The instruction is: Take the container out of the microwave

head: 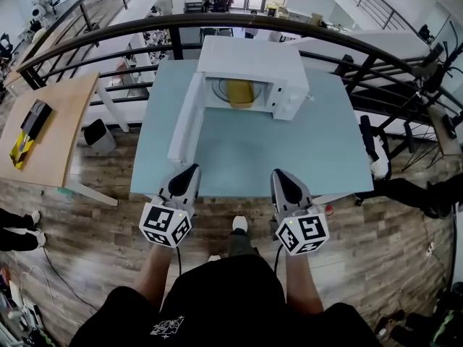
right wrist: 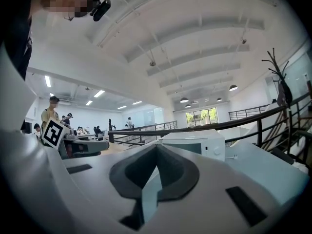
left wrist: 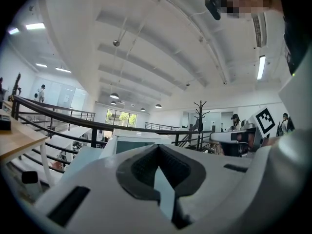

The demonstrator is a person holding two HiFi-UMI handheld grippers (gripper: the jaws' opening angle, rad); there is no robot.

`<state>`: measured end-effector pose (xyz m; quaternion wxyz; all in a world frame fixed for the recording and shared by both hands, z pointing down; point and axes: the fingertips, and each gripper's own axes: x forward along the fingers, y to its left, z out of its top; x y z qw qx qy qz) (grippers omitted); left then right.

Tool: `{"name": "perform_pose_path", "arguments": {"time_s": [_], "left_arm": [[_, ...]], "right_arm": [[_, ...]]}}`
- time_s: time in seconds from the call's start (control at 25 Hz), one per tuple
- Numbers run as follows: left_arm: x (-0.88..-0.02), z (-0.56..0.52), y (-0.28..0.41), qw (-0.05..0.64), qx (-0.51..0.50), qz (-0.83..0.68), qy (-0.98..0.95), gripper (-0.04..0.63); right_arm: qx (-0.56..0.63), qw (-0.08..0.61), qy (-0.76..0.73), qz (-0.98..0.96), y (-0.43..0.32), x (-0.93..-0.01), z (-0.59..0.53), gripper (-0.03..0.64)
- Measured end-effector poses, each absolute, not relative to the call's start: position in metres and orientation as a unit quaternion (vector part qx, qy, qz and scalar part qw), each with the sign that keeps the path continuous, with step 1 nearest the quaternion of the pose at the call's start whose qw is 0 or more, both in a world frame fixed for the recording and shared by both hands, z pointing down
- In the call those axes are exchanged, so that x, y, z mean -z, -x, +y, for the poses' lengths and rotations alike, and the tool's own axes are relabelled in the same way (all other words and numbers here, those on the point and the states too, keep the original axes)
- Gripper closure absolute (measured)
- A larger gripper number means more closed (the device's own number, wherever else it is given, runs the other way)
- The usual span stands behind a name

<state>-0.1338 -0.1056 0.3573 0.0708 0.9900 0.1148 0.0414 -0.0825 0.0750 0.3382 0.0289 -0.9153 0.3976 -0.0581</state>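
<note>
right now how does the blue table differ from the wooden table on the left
Colour: the blue table has a pale blue top; the wooden table is light wood. Load: the blue table bears the microwave, door open, with a yellow container inside; the wooden table bears a black and yellow thing. Place: the blue table lies straight ahead, the wooden table off to the left. Both stand by the dark railing.
</note>
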Motion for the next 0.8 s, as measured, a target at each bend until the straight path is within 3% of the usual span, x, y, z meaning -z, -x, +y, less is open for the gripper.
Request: {"name": "perform_pose_path", "arguments": {"time_s": [0.8], "left_arm": [[-0.360, -0.103, -0.003, 0.064, -0.065, 0.062, -0.994, 0.588]], "right_arm": [[0.095, 0.021, 0.882, 0.461, -0.069, -0.365, 0.051, 0.611]]}}
